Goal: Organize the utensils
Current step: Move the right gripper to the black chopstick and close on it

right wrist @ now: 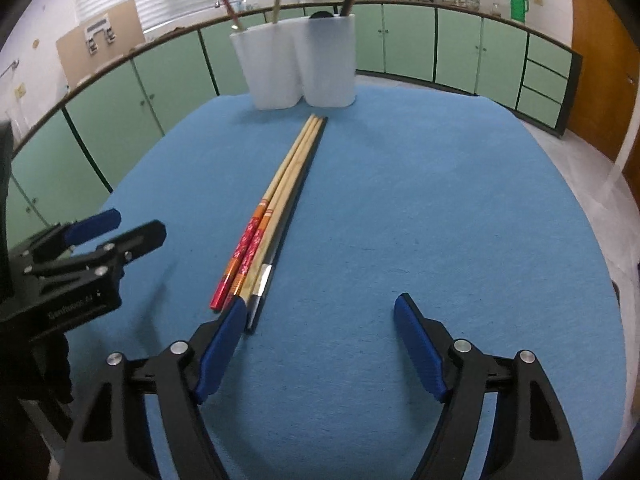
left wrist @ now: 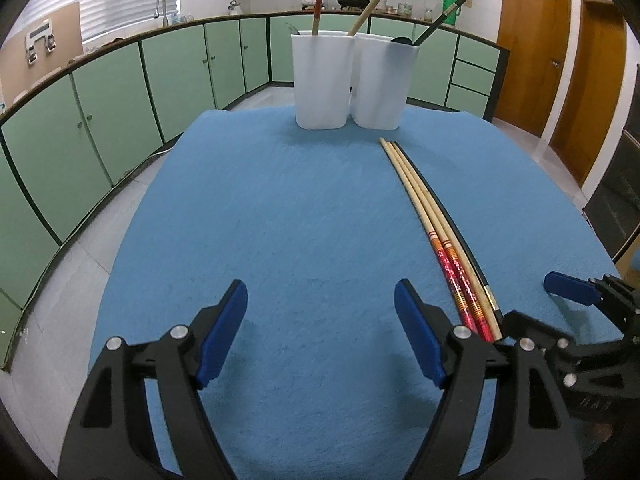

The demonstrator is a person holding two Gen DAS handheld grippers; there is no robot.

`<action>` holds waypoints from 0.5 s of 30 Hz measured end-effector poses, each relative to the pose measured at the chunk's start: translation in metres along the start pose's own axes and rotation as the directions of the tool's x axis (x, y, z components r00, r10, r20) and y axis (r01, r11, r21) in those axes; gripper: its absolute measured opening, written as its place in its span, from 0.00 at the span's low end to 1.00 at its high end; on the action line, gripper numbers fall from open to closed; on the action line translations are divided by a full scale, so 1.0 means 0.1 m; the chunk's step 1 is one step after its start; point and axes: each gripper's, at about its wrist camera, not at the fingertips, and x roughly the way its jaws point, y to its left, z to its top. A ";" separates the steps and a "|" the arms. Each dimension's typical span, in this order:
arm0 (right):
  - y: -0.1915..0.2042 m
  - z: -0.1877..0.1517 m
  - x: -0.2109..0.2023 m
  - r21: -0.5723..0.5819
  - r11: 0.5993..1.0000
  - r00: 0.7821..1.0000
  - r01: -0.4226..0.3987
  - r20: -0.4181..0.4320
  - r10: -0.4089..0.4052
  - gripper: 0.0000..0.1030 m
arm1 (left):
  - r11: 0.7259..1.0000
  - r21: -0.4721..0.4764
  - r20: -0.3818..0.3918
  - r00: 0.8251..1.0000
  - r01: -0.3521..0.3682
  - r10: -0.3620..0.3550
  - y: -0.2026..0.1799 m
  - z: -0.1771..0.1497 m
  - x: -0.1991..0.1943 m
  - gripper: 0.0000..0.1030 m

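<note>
Several chopsticks point(left wrist: 432, 216) lie side by side on the blue cloth point(left wrist: 280, 220), two wooden ones with red patterned ends and a black one. They also show in the right wrist view point(right wrist: 280, 200). Two white holders point(left wrist: 348, 80) stand at the far edge with utensils sticking out; they also show in the right wrist view point(right wrist: 296, 64). My left gripper point(left wrist: 320, 312) is open and empty, left of the chopsticks. My right gripper point(right wrist: 320, 328) is open and empty, its left finger beside the chopsticks' near ends. Each gripper shows at the edge of the other view.
Green cabinets point(left wrist: 120, 92) and a counter with pots run around the room. Wooden doors point(left wrist: 560, 60) stand at the right. The blue cloth covers the table point(right wrist: 460, 200).
</note>
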 end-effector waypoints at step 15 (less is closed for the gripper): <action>-0.11 0.00 -0.08 0.001 0.996 0.996 0.088 0.017 -0.088 0.69 | 1.000 0.012 -0.007 1.000 0.008 -0.008 -0.06 -0.01 -0.01 0.74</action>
